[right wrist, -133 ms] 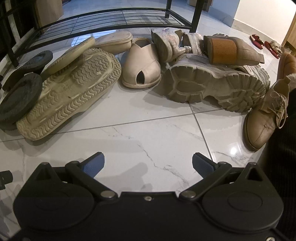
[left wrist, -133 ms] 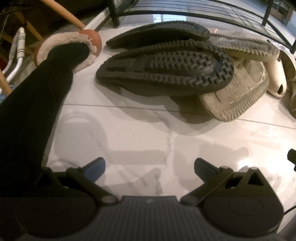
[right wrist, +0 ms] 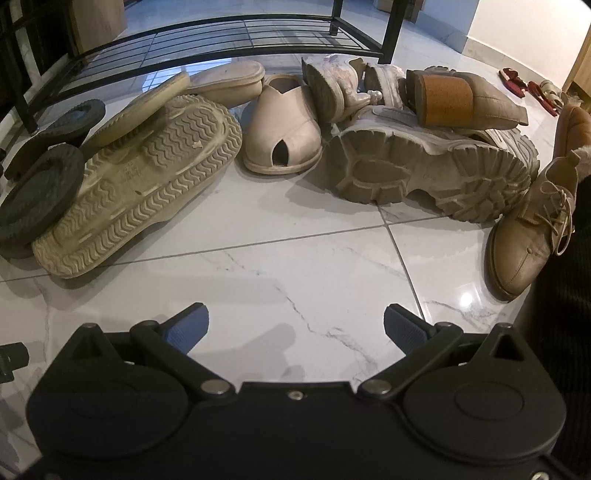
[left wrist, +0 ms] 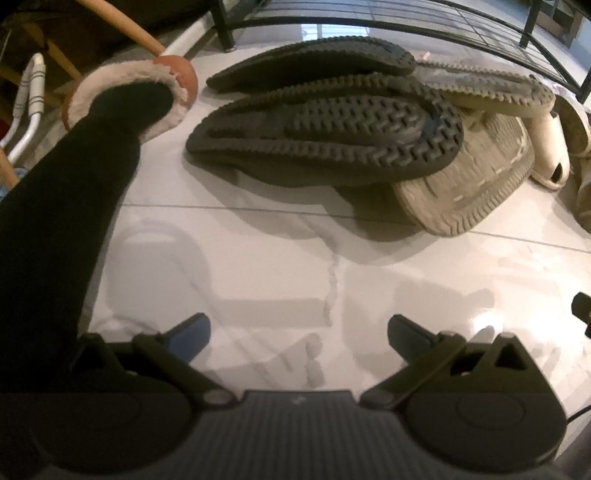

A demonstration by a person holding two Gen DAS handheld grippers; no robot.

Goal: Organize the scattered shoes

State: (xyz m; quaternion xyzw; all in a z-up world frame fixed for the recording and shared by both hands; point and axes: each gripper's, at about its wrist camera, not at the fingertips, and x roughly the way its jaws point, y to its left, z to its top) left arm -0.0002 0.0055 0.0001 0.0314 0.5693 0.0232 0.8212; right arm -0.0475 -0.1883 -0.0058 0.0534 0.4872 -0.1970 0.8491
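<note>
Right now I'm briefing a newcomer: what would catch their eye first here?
A heap of overturned shoes on the tile floor: a beige sole at left, a chunky boot sole at centre-right, a cork heel atop it. Behind stands an empty black rack.

Shoes (right wrist: 436, 173) heaped, several sole-up, before rack (right wrist: 221, 33)

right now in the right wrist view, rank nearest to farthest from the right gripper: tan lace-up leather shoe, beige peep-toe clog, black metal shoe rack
From the open, empty right gripper:
1. Tan lace-up leather shoe, upright on the floor at the right edge.
2. Beige peep-toe clog, middle of the pile, just left of centre.
3. Black metal shoe rack, behind all the shoes, across the top.
</note>
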